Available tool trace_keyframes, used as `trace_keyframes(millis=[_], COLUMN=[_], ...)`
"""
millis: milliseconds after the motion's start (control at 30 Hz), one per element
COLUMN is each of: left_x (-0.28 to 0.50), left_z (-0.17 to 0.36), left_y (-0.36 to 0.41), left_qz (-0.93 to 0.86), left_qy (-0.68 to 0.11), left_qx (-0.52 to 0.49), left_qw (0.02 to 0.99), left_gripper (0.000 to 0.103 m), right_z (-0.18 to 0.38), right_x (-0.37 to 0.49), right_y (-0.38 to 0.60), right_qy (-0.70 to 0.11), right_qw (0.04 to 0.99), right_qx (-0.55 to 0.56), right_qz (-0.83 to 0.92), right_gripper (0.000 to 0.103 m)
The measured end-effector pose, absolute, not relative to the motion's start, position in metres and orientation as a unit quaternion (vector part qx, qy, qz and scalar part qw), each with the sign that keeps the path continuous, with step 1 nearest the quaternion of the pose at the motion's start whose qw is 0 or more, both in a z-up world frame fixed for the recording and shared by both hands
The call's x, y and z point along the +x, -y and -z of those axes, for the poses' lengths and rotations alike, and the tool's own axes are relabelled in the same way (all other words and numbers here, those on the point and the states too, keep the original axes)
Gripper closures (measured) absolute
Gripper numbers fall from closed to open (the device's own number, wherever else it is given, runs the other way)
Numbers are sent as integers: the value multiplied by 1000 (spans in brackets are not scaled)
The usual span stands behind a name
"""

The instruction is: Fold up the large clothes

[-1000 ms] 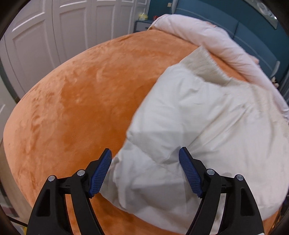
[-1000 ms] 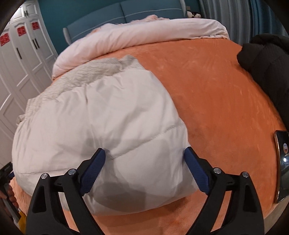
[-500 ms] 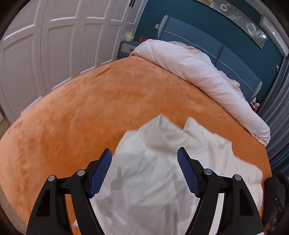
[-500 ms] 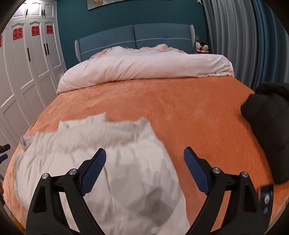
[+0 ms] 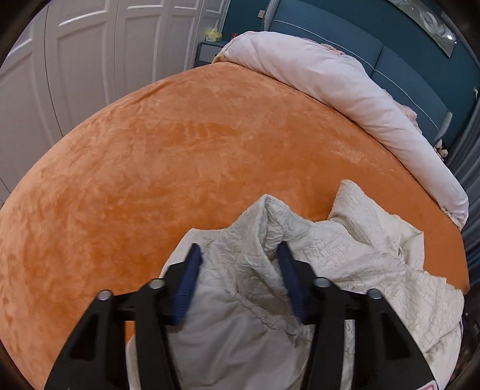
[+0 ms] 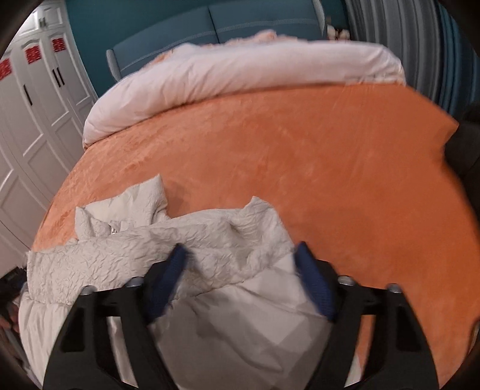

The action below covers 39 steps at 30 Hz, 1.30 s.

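Note:
A large cream-white padded jacket [image 5: 345, 258] lies bunched at the near edge of the orange bed [image 5: 180, 156]; it also shows in the right wrist view [image 6: 144, 246]. My left gripper [image 5: 238, 255] has narrowed its jaws around a raised fold of the jacket, with both blue pads against the cloth. My right gripper [image 6: 240, 252] also has its jaws partly closed around a thick bunch of the jacket near its right edge. The right wrist view is blurred by motion.
A rolled pale pink duvet [image 5: 345, 87] lies across the head of the bed, in front of a blue headboard [image 6: 216, 27]. White wardrobe doors [image 5: 75, 60] stand on the left. A dark garment [image 6: 462, 144] lies at the bed's right edge.
Both grippers drew back toward the near edge of the bed and their jaws narrowed onto the jacket. The jacket went from spread flat to bunched and lifted at its near folds.

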<state>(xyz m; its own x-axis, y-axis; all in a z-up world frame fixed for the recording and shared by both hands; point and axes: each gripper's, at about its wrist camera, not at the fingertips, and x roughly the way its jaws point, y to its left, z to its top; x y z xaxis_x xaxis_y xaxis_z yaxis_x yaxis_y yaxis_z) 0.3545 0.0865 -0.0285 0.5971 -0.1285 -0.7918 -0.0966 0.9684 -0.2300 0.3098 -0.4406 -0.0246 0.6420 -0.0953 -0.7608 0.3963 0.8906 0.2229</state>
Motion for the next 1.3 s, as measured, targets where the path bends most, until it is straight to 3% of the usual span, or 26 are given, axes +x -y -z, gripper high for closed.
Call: trace_keyframes(millis=[33,67,100,133,167,433,667,1000,1300], left_x=[355,355,356,356,355,369,392,405,411], left_z=[28,26,24,16,9,-43,12,71,93], left_y=[-87,-86,-85,-84,-84,-87,-60,-51,-45], left_qz=[15,20,30,29,26,17,-12,-25,-30], left_qy=[-444,-440,-436,-425,-413,-344,-392,-427,-437], left_qx=[-126,-124,-123,-119,-117,-123,-47,-26,-27], left_qw=[887,889,891,897,903,931,919,904,899], left_gripper=[75,94,102,102,102,102,102,99,94], right_z=[27,28,26,18,11,-52,29,72,93], right_x=[312,314,314,311,310,309,338,346,347], right_y=[438,436,434,434,434,434,437,440,446], right_qy=[-401,-404,-401,-381,-369,-266,-362,-387,-389], right_qw=[886,887,889,898,903,940,908,893,886], right_qx=[182,174,173,180,180,178,150,172,199], right_qz=[141,140,137,125,123,118,149,151,155], right_gripper=[55,75,89,98,100,101,101,101,101])
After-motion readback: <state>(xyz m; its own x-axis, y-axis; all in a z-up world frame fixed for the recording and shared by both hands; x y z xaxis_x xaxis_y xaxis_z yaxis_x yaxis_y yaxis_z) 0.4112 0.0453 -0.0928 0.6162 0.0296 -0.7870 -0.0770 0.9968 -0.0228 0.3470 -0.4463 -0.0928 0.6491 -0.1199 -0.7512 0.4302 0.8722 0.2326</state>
